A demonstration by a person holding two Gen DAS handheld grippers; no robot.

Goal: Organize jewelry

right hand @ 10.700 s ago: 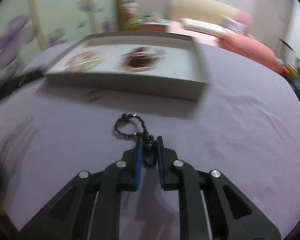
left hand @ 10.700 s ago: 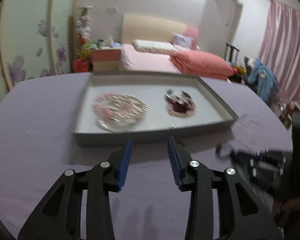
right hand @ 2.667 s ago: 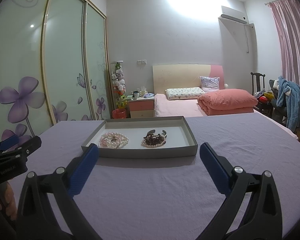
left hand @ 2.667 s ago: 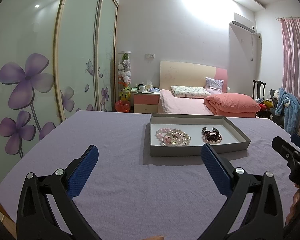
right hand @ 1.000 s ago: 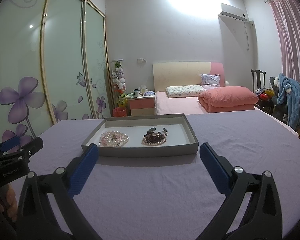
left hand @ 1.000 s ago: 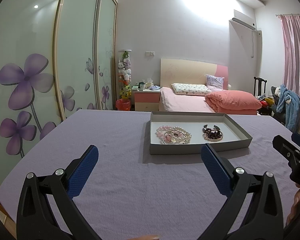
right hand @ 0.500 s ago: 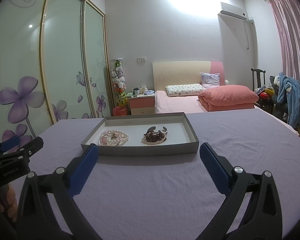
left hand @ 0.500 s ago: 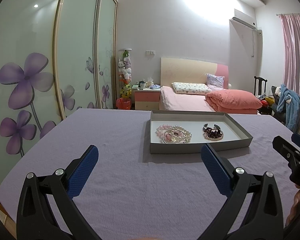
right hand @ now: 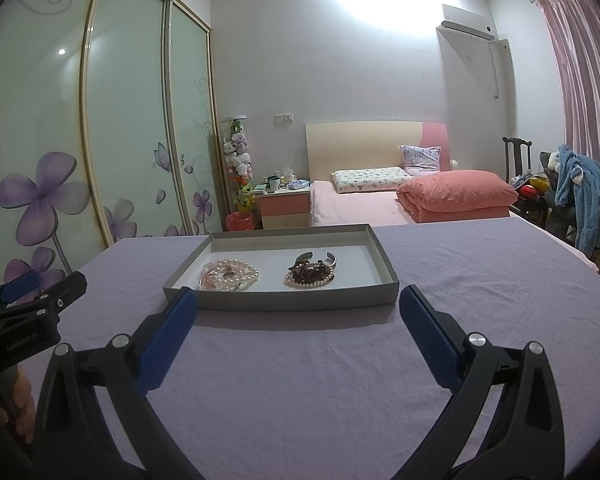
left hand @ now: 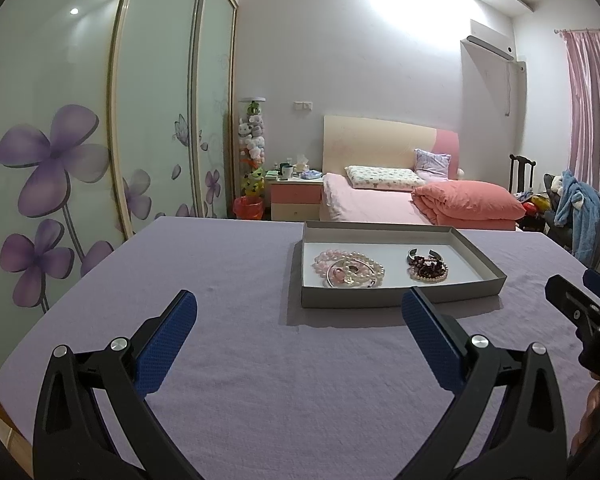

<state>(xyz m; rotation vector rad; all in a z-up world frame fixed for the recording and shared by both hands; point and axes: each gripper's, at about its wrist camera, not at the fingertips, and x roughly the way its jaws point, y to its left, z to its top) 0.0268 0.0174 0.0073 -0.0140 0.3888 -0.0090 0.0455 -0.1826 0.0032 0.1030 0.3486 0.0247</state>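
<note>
Hovering above the purple tablecloth (left hand: 260, 360), the left gripper (left hand: 299, 307) has its blue-padded fingers (left hand: 168, 340) spread wide apart, with nothing between them. The right gripper (right hand: 298, 304) is in the same condition: pads (right hand: 168, 340) far apart, nothing held, poised over the cloth short of the tray. Each tool shows at the edge of the other's view, the right one at the far right of the left camera, the left one at the far left of the right camera. Ahead of both sits a shallow grey tray (left hand: 396, 298) with a white floor, resting flat on the cloth, well apart from either set of fingers. Inside it lie two separate heaps of jewelry. The left heap (left hand: 350, 270) is a mix of pink beads, white pearls and a thin metal ring, piled together. The right heap (left hand: 428, 268) is a dark red bead strand over a pale pearl strand, with a grey open cuff touching its far side. The two heaps do not touch. Beyond the table stand a bed (left hand: 380, 200) with a folded coral quilt (left hand: 464, 204), a pink bedside cabinet (left hand: 294, 200), a wardrobe (left hand: 100, 140) with purple flower prints, pink curtains (right hand: 580, 100) and a blue garment (right hand: 584, 196) draped on a chair.
</note>
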